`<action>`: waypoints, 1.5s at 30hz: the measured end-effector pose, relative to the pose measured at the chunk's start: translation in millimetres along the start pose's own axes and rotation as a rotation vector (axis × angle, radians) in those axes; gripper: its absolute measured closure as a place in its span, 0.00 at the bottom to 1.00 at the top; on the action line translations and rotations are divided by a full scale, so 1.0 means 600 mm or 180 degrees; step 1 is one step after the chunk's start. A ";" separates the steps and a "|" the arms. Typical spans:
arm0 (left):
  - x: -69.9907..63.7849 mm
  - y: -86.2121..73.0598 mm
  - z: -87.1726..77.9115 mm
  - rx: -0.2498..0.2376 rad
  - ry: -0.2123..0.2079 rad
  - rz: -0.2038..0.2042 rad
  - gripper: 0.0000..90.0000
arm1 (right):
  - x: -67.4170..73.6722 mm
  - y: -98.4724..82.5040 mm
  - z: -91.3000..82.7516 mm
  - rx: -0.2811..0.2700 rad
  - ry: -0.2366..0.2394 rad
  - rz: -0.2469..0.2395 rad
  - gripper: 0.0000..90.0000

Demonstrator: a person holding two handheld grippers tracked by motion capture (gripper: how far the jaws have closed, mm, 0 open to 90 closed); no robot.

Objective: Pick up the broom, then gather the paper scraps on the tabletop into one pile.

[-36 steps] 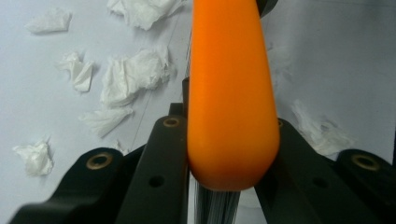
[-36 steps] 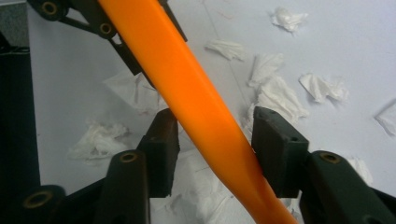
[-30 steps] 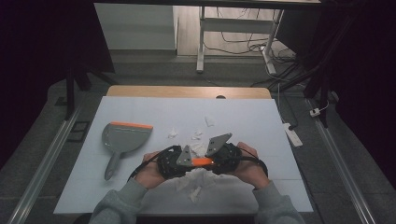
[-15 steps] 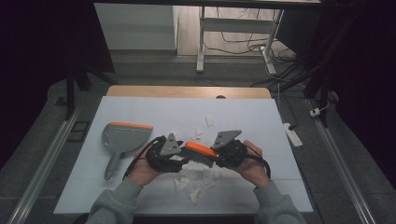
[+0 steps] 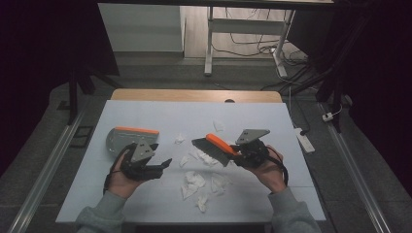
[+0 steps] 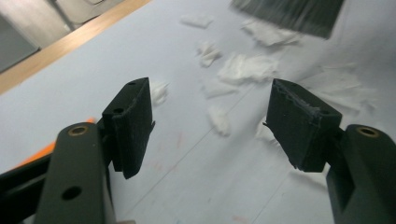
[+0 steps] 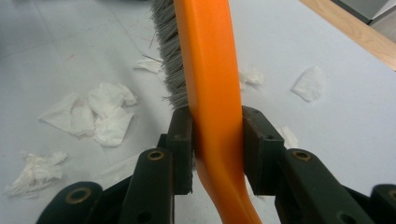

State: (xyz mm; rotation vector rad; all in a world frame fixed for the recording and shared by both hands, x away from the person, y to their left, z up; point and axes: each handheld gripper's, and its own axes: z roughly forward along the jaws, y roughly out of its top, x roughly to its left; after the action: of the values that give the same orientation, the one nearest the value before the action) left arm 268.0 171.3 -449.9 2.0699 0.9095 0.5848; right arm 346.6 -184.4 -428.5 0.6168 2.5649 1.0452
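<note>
My right gripper (image 5: 233, 153) is shut on the orange handle of a hand brush (image 5: 214, 145), which it holds above the table with the grey bristles pointing left. Its jaws have just been closing on that handle (image 7: 205, 56), and the pads clamp it from both sides around my right gripper (image 7: 217, 135). My left gripper (image 5: 163, 166) hangs beside the grey dustpan (image 5: 121, 138), which has an orange lip. Its jaws have just been opening, and nothing is between them at my left gripper (image 6: 210, 98). Torn paper scraps (image 5: 194, 179) lie on the table below both grippers.
The white table sheet (image 5: 160, 116) ends in a wooden strip (image 5: 194, 95) at the far side. More paper scraps (image 6: 243, 67) lie ahead of the left jaws, others (image 7: 100, 114) left of the brush. A white power strip (image 5: 306, 141) lies off the right edge.
The left gripper has let go of the brush, opened and moved left toward the dustpan. The right gripper keeps the brush and has drifted a little to the right.
</note>
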 end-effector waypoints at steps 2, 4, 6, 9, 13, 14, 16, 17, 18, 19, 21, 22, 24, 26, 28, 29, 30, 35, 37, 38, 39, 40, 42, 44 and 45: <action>0.009 -0.014 -0.006 0.0003 0.0046 -0.0058 0.36 | -0.004 -0.002 -0.002 -0.0028 -0.0043 0.0025 0.75; 0.017 -0.026 -0.012 0.0003 0.0067 -0.0122 0.36 | -0.012 -0.006 -0.007 -0.0091 -0.0096 0.0122 0.75; 0.024 -0.037 -0.017 -0.0008 0.0086 -0.0186 0.36 | -0.018 -0.009 -0.010 -0.0150 -0.0123 0.0181 0.76; 0.032 -0.055 -0.022 -0.0003 0.0126 -0.0231 0.36 | -0.024 -0.013 -0.013 -0.0208 -0.0126 0.0259 0.76; 0.043 -0.077 -0.024 0.0039 0.0145 -0.0309 0.37 | -0.035 -0.019 -0.017 -0.0266 -0.0160 0.0352 0.76; 0.045 -0.082 -0.024 0.0046 0.0145 -0.0329 0.37 | -0.035 -0.019 -0.017 -0.0266 -0.0160 0.0352 0.76; 0.050 -0.090 -0.026 0.0060 0.0155 -0.0357 0.37 | -0.037 -0.020 -0.017 -0.0280 -0.0182 0.0366 0.76; 0.051 -0.093 -0.027 0.0067 0.0158 -0.0368 0.37 | -0.039 -0.021 -0.017 -0.0275 -0.0195 0.0366 0.76; 0.053 -0.095 -0.028 0.0064 0.0163 -0.0374 0.37 | -0.040 -0.022 -0.017 -0.0274 -0.0204 0.0371 0.76; 0.054 -0.098 -0.030 0.0058 0.0164 -0.0382 0.37 | -0.041 -0.022 -0.016 -0.0278 -0.0222 0.0376 0.76; 0.056 -0.101 -0.033 0.0037 0.0178 -0.0394 0.38 | -0.042 -0.023 -0.016 -0.0276 -0.0243 0.0392 0.76; 0.058 -0.103 -0.035 0.0030 0.0180 -0.0402 0.38 | -0.043 -0.024 -0.016 -0.0272 -0.0258 0.0392 0.76; 0.060 -0.106 -0.038 0.0019 0.0190 -0.0419 0.38 | -0.044 -0.024 -0.016 -0.0277 -0.0282 0.0404 0.76; 0.064 -0.109 -0.039 0.0019 0.0191 -0.0438 0.38 | -0.045 -0.024 -0.016 -0.0265 -0.0317 0.0398 0.76; 0.069 -0.112 -0.038 0.0024 0.0178 -0.0475 0.38 | -0.047 -0.025 -0.014 -0.0241 -0.0351 0.0393 0.76; 0.071 -0.113 -0.037 0.0029 0.0175 -0.0488 0.38 | -0.047 -0.025 -0.012 -0.0235 -0.0360 0.0398 0.76; 0.072 -0.114 -0.036 0.0037 0.0175 -0.0494 0.38 | -0.047 -0.025 -0.012 -0.0235 -0.0360 0.0398 0.76; 0.072 -0.115 -0.034 0.0047 0.0190 -0.0473 0.38 | -0.052 -0.027 -0.008 -0.0213 -0.0397 0.0428 0.76; 0.072 -0.116 -0.033 0.0049 0.0192 -0.0469 0.38 | -0.053 -0.027 -0.008 -0.0216 -0.0420 0.0415 0.76; 0.072 -0.116 -0.033 0.0047 0.0194 -0.0467 0.38 | -0.054 -0.027 -0.008 -0.0214 -0.0423 0.0413 0.76; 0.072 -0.115 -0.033 0.0046 0.0193 -0.0467 0.38 | -0.055 -0.027 -0.008 -0.0216 -0.0431 0.0422 0.76; 0.072 -0.115 -0.033 0.0048 0.0195 -0.0468 0.38 | -0.056 -0.027 -0.009 -0.0211 -0.0446 0.0409 0.76; 0.072 -0.116 -0.032 0.0062 0.0194 -0.0465 0.38 | -0.058 -0.027 -0.009 -0.0206 -0.0457 0.0404 0.76; 0.072 -0.117 -0.029 0.0088 0.0197 -0.0470 0.38 | -0.063 -0.025 -0.007 -0.0200 -0.0485 0.0402 0.76; 0.073 -0.116 -0.027 0.0098 0.0199 -0.0468 0.38 | -0.067 -0.023 -0.007 -0.0190 -0.0506 0.0387 0.76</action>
State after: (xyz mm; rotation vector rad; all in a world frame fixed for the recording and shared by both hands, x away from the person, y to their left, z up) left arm 256.9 242.8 -492.5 2.0009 1.1028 0.5624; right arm 375.4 -215.4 -430.9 0.8144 2.3763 1.0613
